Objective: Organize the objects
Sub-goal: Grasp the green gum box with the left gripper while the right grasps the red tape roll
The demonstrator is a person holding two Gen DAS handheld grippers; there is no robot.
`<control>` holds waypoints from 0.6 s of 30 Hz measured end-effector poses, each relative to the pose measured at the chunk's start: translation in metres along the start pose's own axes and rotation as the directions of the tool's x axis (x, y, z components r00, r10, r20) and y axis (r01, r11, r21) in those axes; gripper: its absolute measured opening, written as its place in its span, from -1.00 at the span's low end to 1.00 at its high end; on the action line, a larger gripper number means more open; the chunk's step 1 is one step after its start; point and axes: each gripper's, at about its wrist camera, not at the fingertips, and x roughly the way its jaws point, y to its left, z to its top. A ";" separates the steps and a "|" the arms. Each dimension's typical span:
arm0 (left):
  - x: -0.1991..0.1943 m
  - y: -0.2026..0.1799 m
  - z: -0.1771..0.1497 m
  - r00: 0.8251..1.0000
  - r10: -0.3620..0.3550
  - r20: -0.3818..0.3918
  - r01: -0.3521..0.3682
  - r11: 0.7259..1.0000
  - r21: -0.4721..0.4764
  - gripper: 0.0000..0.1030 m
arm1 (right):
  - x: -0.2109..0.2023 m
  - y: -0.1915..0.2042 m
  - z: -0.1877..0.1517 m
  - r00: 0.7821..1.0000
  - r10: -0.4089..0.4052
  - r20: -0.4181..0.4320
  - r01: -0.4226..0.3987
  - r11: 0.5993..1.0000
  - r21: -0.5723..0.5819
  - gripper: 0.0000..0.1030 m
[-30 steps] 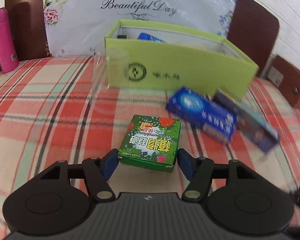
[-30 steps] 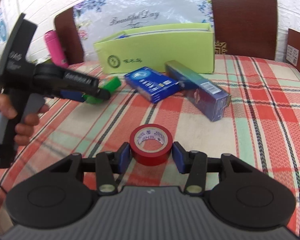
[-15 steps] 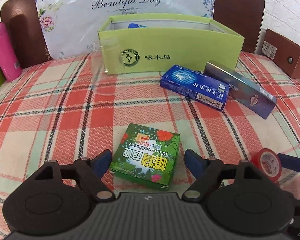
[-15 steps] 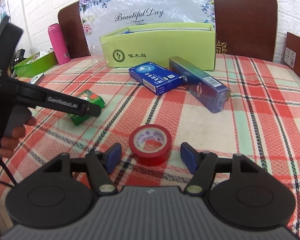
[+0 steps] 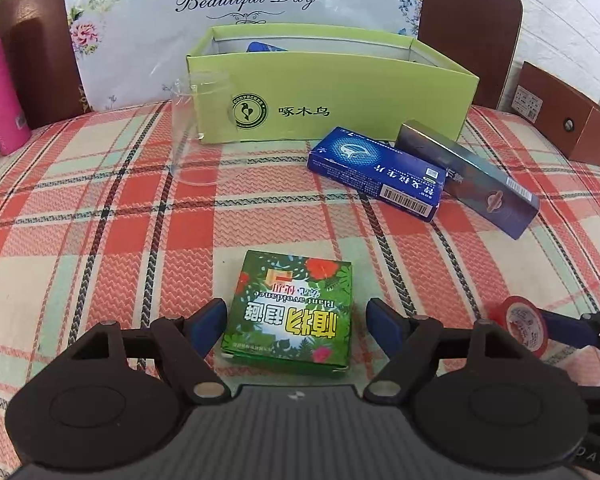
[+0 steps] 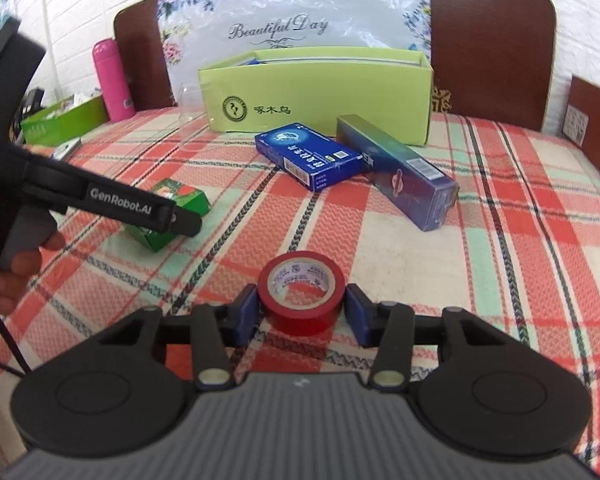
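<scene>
A small green box (image 5: 290, 312) printed with leaves and red flowers is lying flat on the plaid cloth. A red tape roll (image 6: 301, 292) is lying on its side nearby. A blue box (image 5: 376, 174) and a long dark-blue box (image 5: 468, 172) are lying side by side, touching, before an open lime-green carton (image 5: 332, 96).

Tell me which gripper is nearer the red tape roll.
Right. The right gripper straddles the red tape roll, pads at its sides. The left gripper is off to one side, around the green box.
</scene>
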 end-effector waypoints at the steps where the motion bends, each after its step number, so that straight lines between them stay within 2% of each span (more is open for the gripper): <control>1: 0.001 -0.001 0.000 1.000 0.008 0.000 -0.008 1.000 0.008 0.55 | 0.001 0.000 0.000 1.000 -0.002 0.000 0.002 1.000 -0.001 -0.08; 7: 0.000 0.002 0.000 1.000 -0.018 0.009 0.018 1.000 -0.010 0.53 | 0.002 0.003 -0.001 1.000 -0.018 0.008 0.018 1.000 -0.008 -0.08; 11: -0.001 0.003 0.000 1.000 -0.011 0.016 0.011 1.000 -0.002 0.30 | 0.003 0.006 0.000 1.000 -0.025 0.007 0.025 0.999 -0.023 -0.11; 15: -0.005 0.005 0.002 0.999 -0.044 0.017 0.045 0.999 -0.030 0.29 | 0.001 0.006 0.006 1.000 -0.007 0.006 0.007 1.000 -0.021 -0.11; 18: -0.018 0.003 0.009 0.996 -0.075 0.050 0.077 0.997 -0.030 0.29 | -0.004 0.004 0.017 0.999 0.011 0.035 -0.010 1.000 -0.021 -0.11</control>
